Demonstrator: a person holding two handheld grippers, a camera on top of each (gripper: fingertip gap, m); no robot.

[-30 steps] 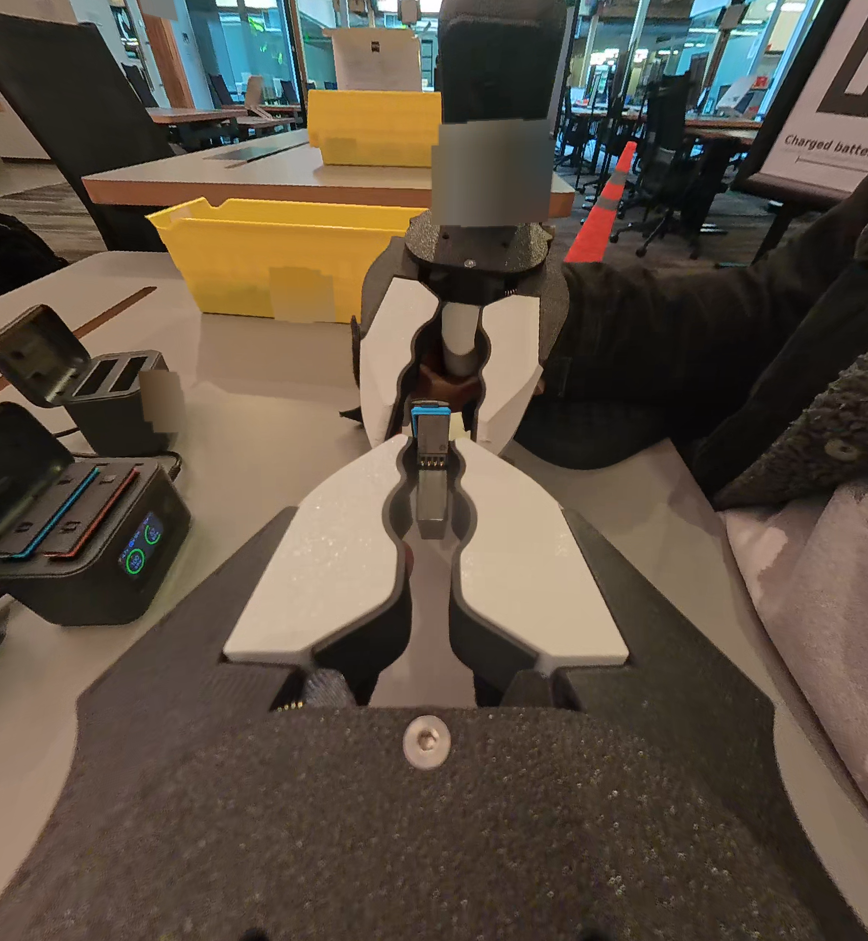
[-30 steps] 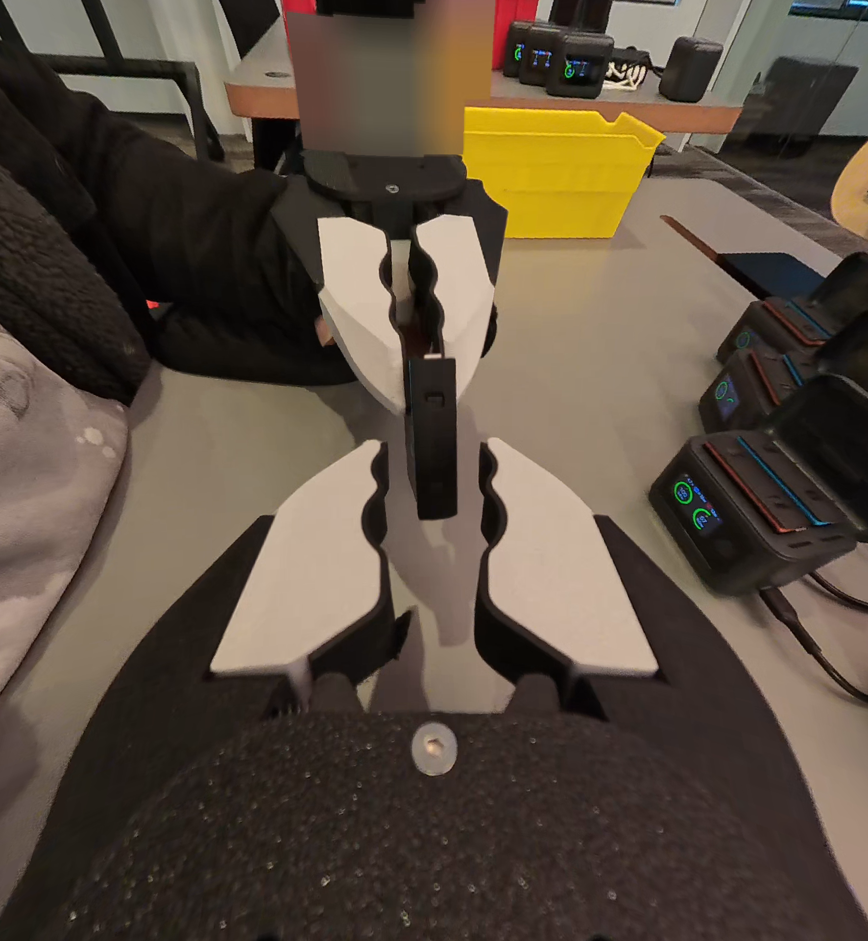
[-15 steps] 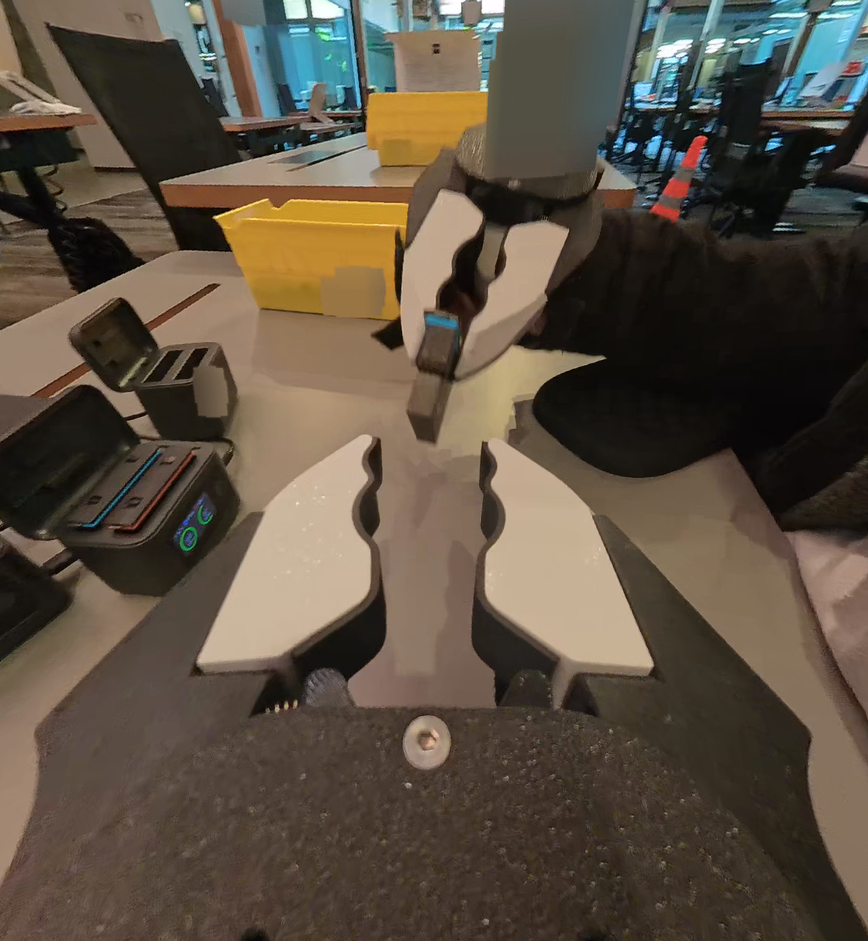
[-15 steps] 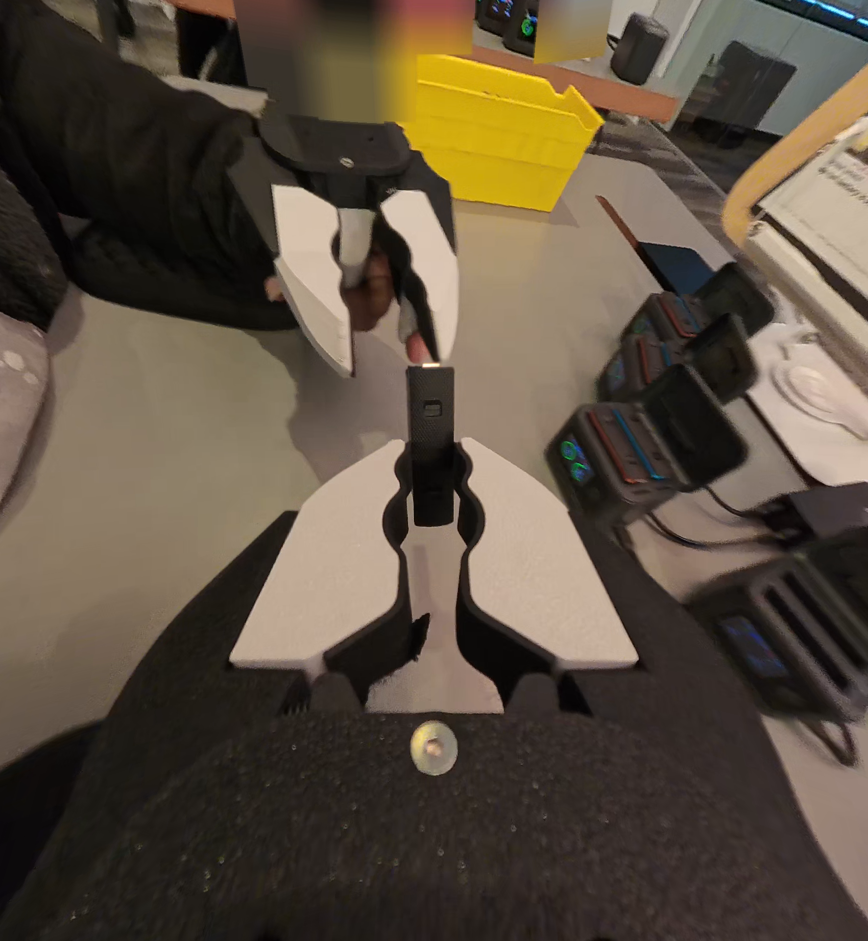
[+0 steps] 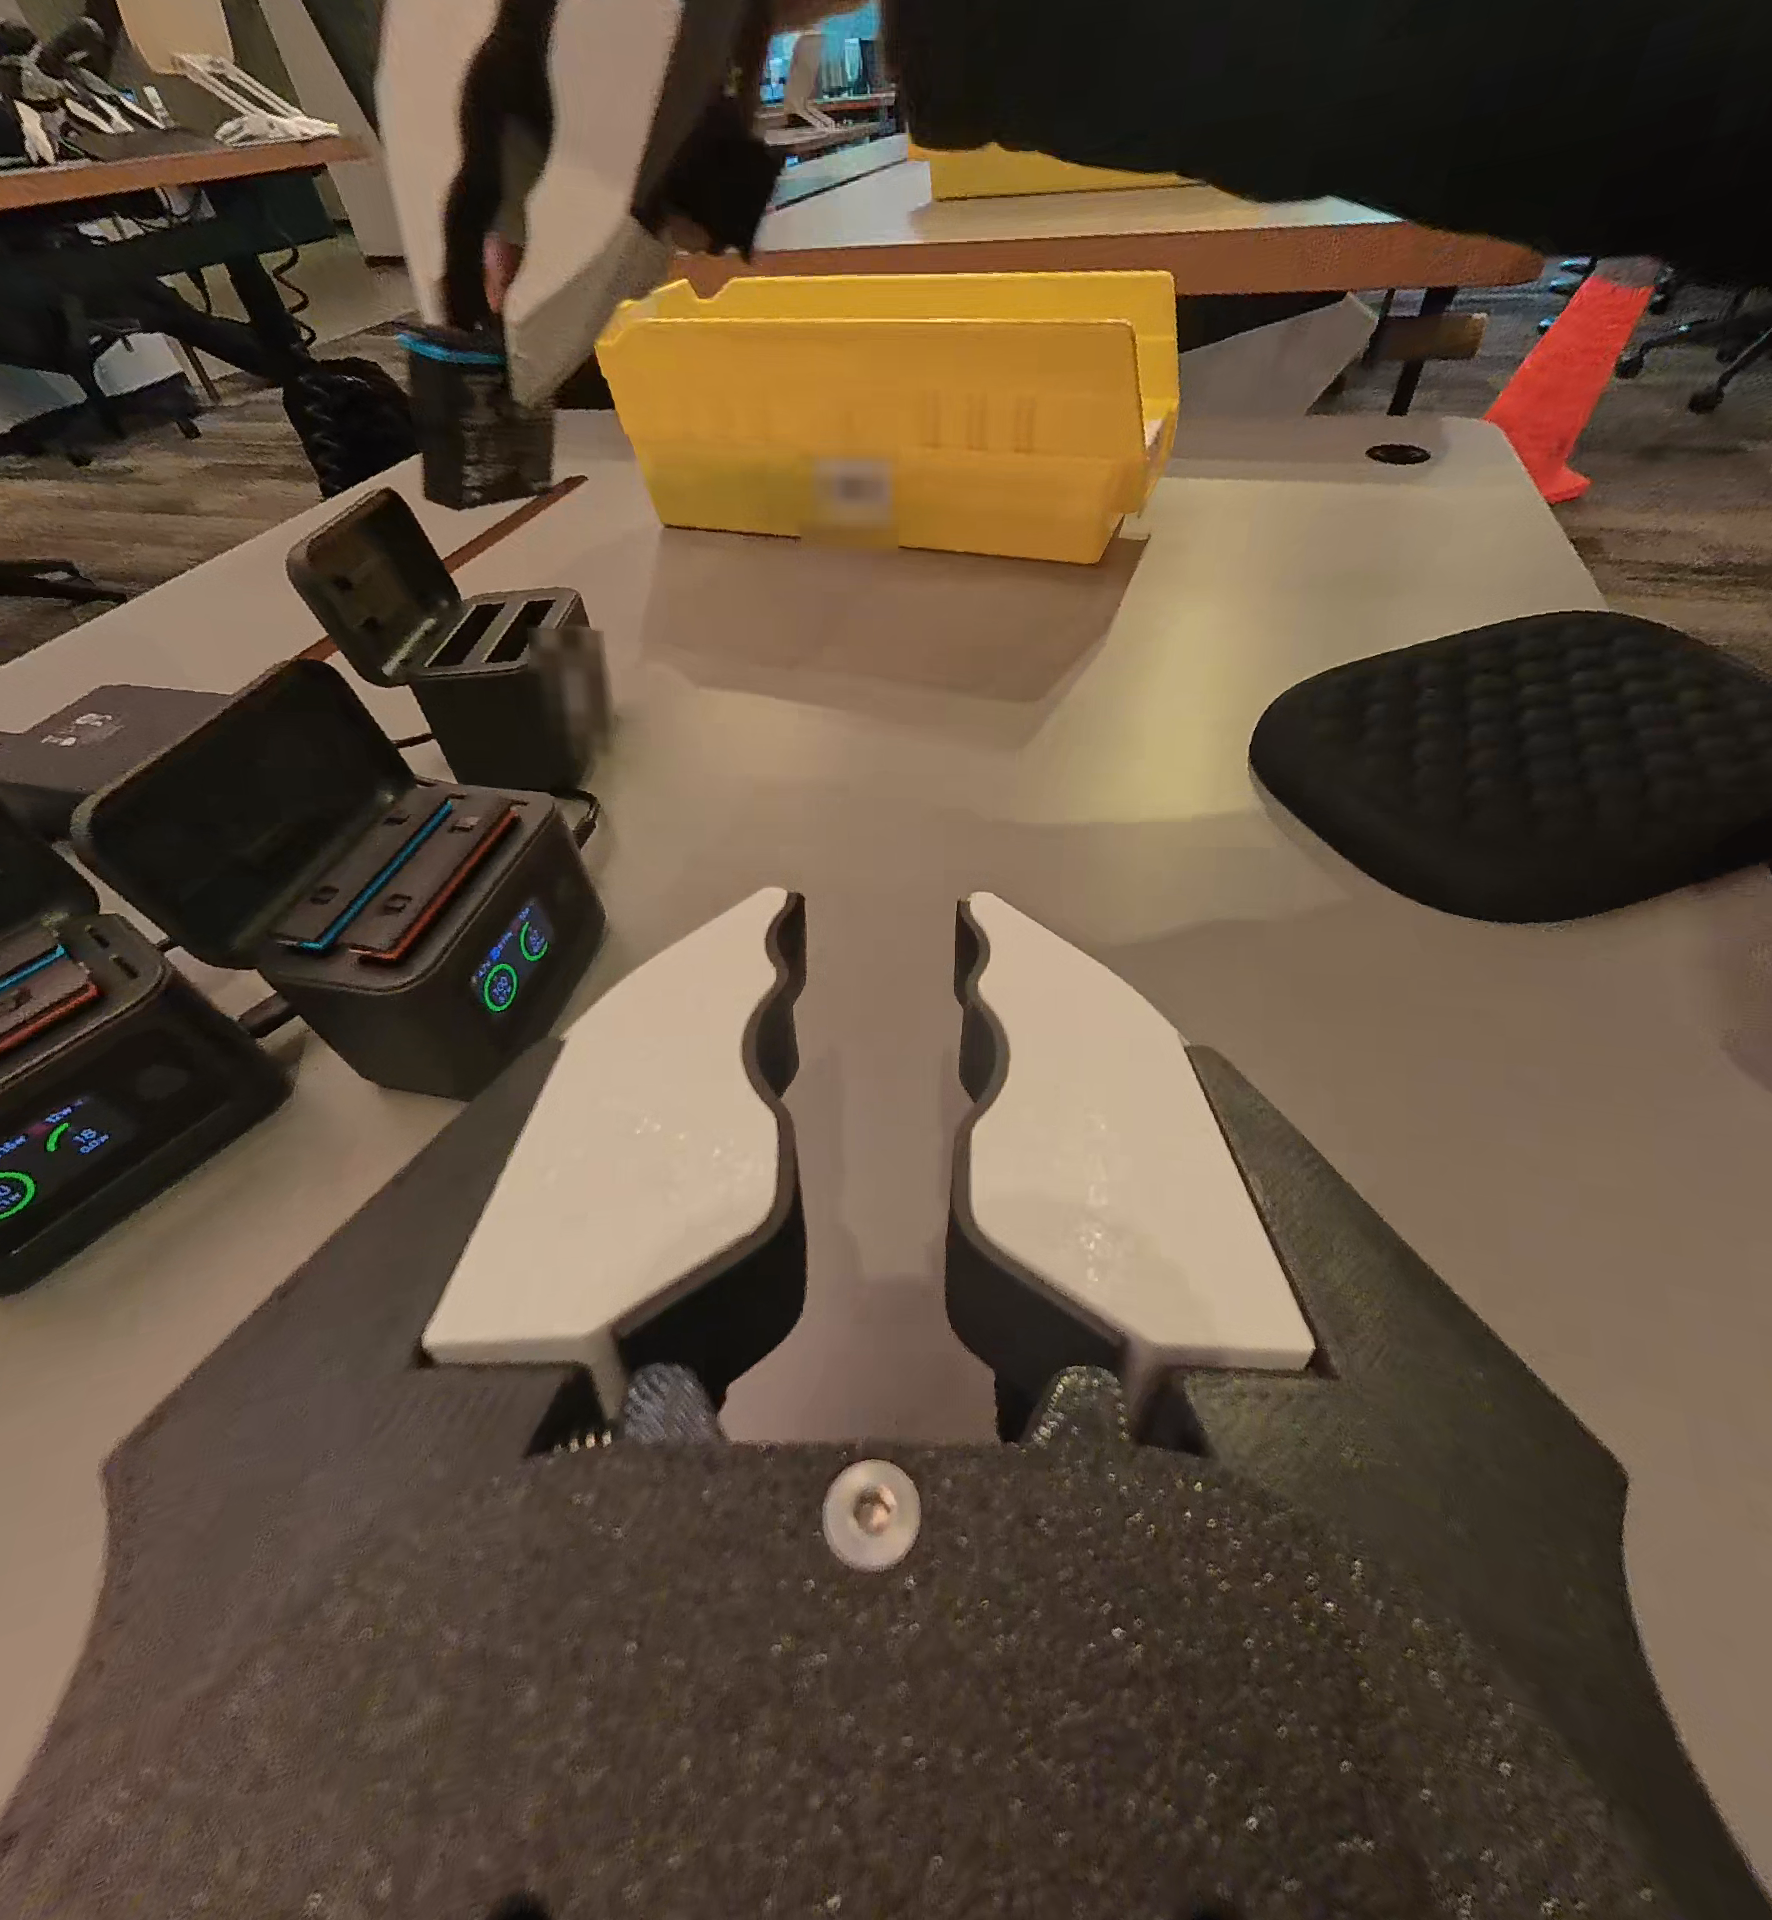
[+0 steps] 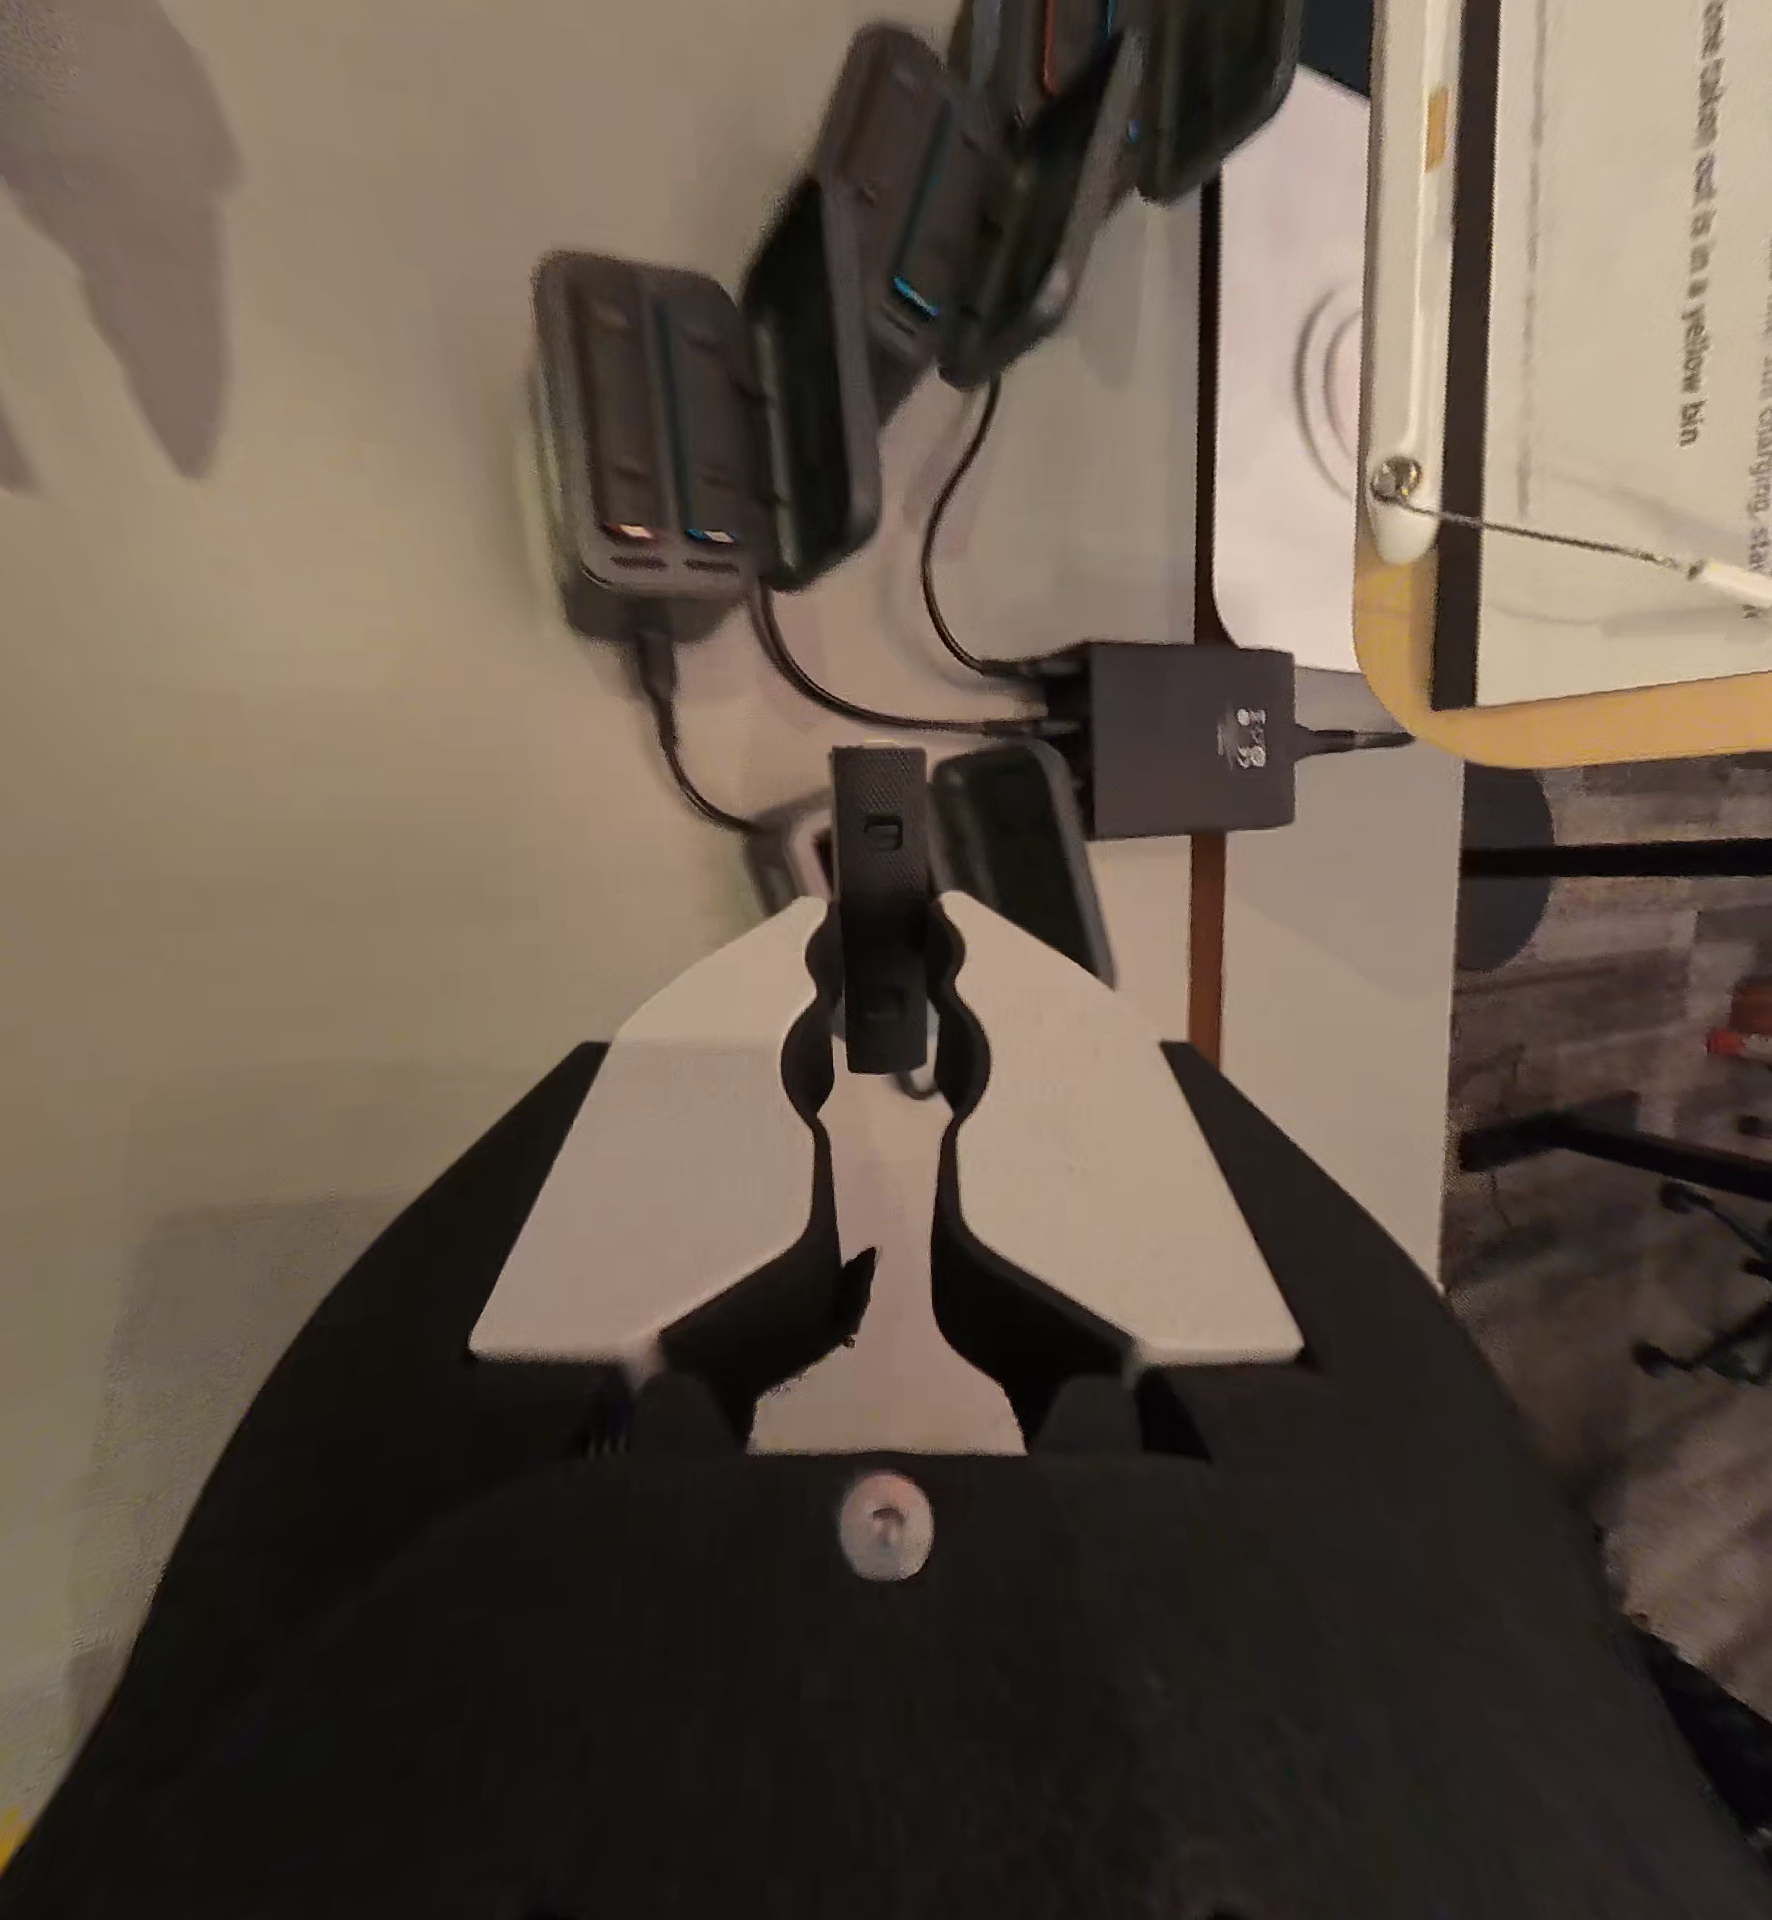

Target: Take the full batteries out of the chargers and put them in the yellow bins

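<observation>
Left gripper (image 5: 880,997) low over the grey table (image 5: 1381,1195), level, pointing at the yellow bin (image 5: 892,416), jaws apart with nothing between them, white fingers (image 5: 653,1132) framing bare tabletop. Just to its left, a row of open chargers (image 5: 414,914), lids up, green rings lit on the screens, blue- and red-edged batteries seated in the slots. Off to the right, a black pad (image 5: 1547,758) flat on the table. Farther on, right gripper (image 6: 880,914) held high and tipped downward, left of the bin, jaws clamped on a black battery (image 6: 880,894); seen from the left wrist view as a blurred pair of white fingers with the battery (image 5: 482,416) hanging blue end up, above the table's far-left edge, outside the bin. Below it in the right wrist view, chargers (image 6: 674,447) and a black power block (image 6: 1188,738) joined by cables. Dark sleeve (image 5: 1381,94) across the top right
</observation>
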